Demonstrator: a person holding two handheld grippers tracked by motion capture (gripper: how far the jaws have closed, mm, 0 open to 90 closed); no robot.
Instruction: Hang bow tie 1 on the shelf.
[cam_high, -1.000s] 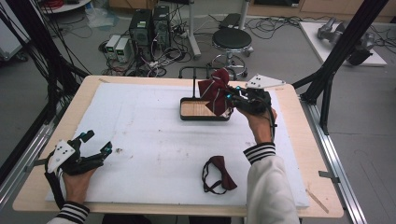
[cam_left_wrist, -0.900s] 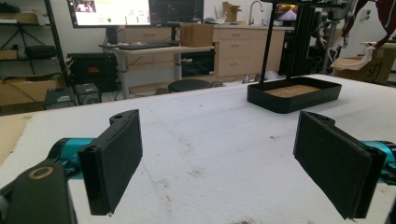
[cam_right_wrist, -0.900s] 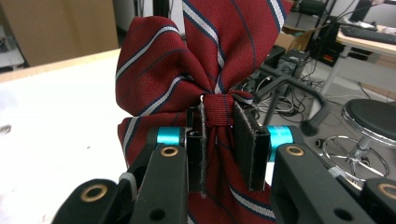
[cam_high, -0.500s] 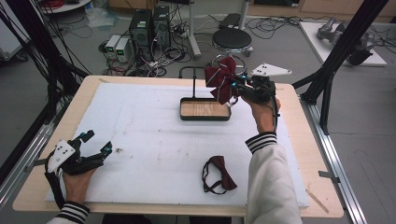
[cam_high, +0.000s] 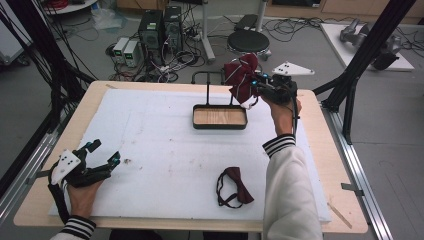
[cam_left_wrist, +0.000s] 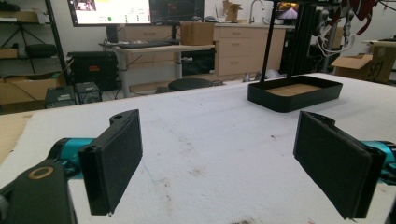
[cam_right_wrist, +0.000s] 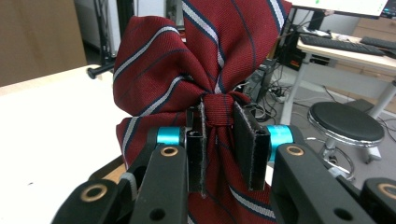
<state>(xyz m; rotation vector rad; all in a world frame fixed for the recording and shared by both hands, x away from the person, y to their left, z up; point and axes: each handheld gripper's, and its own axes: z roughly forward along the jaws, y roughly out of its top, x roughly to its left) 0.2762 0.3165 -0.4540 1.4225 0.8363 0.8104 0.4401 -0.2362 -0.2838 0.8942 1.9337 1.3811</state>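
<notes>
My right gripper (cam_high: 253, 86) is shut on the knot of a dark red striped bow tie (cam_high: 241, 75), held in the air above the back right corner of a black tray (cam_high: 220, 125) with a wooden floor and a black T-shaped stand (cam_high: 207, 80). In the right gripper view the striped bow tie (cam_right_wrist: 196, 60) fans out above the pads (cam_right_wrist: 247, 140), which pinch its centre knot. A second dark red bow tie (cam_high: 237, 186) with a black strap lies on the white mat near the front. My left gripper (cam_high: 102, 154) rests open at the front left, its pads (cam_left_wrist: 114, 158) wide apart, nothing between them.
The white foam mat (cam_high: 150, 140) covers most of the wooden table. The black tray (cam_left_wrist: 294, 91) shows ahead in the left gripper view. A stool (cam_high: 248, 40), computers and cables stand on the floor beyond the far edge. Black frame posts (cam_high: 365, 55) rise at the right.
My right gripper has lifted the striped bow tie up from the tray and carried it back and slightly right. The left gripper has stayed still.
</notes>
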